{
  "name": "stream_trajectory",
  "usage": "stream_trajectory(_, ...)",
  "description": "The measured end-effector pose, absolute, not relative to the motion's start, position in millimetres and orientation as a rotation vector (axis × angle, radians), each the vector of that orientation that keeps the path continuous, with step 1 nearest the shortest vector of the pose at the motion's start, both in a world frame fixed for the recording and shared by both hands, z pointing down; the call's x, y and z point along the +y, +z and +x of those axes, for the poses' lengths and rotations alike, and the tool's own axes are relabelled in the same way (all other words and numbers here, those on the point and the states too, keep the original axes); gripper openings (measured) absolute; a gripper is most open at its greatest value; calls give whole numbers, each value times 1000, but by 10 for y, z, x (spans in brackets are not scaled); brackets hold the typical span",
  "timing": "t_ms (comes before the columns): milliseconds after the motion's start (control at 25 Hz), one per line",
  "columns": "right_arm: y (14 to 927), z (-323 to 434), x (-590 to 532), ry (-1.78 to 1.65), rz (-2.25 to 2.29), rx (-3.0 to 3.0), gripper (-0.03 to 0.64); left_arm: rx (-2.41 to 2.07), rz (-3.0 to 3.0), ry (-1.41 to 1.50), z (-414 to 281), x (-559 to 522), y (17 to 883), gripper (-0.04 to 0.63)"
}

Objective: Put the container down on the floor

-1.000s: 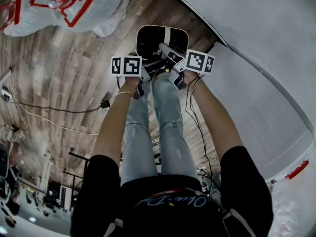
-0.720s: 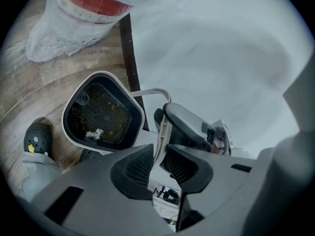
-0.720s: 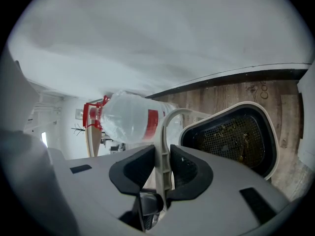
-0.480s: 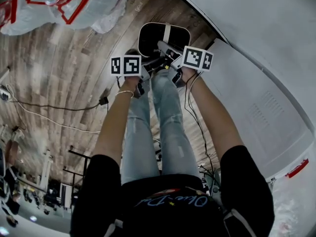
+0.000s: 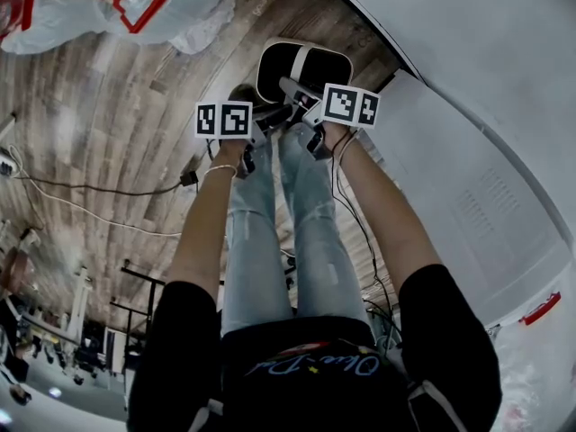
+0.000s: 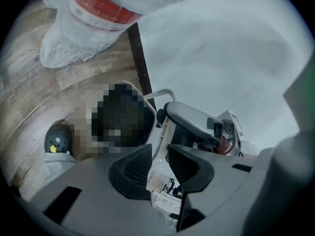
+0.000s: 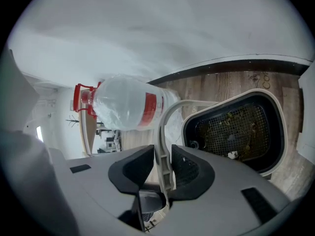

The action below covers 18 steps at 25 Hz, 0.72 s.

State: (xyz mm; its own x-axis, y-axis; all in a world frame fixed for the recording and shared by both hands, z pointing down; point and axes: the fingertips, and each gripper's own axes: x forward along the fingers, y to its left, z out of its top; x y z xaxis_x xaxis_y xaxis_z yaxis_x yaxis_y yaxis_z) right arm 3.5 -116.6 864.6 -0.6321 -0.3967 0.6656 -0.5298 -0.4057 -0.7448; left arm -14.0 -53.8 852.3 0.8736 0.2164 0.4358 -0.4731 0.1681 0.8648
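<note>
Cream-rimmed, the dark mesh-bottomed container (image 5: pixel 277 68) sits at the top centre of the head view, low against the wood plank floor (image 5: pixel 117 106) beside the white wall (image 5: pixel 468 61). Whether it touches the planks I cannot tell. Its mouth faces up and its long axis runs left to right across the frame. Its thin cream bail handle (image 7: pixel 160 136) crosses the short way, arching back toward the person.

The container lies straight ahead of both sets of jaws. The right gripper (image 7: pixel 161 156) is the nearer: its jaws stand narrow, the pads look closed against the handle between them, though they have just been easing apart. The left gripper (image 6: pixel 159 154) hangs just beside it, jaws wide and just opened further, pinching nothing. To my eye, the coming move is that right-hand release.
</note>
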Motion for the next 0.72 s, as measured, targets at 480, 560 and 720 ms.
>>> stream_trajectory(480, 8668, -143, -1185, 2126, 1274, -1667, 150, -304, 1314, 480, -317, -557, 8582, 95)
stream_trajectory(560, 8667, -150, -1183, 2109, 1281, -1663, 155, -319, 1322, 477, -349, -591, 8576, 95)
stream_trajectory(720, 8673, -161, -1162, 2101, 1287, -1644, 175, -327, 1328, 475, -389, -625, 8579, 95)
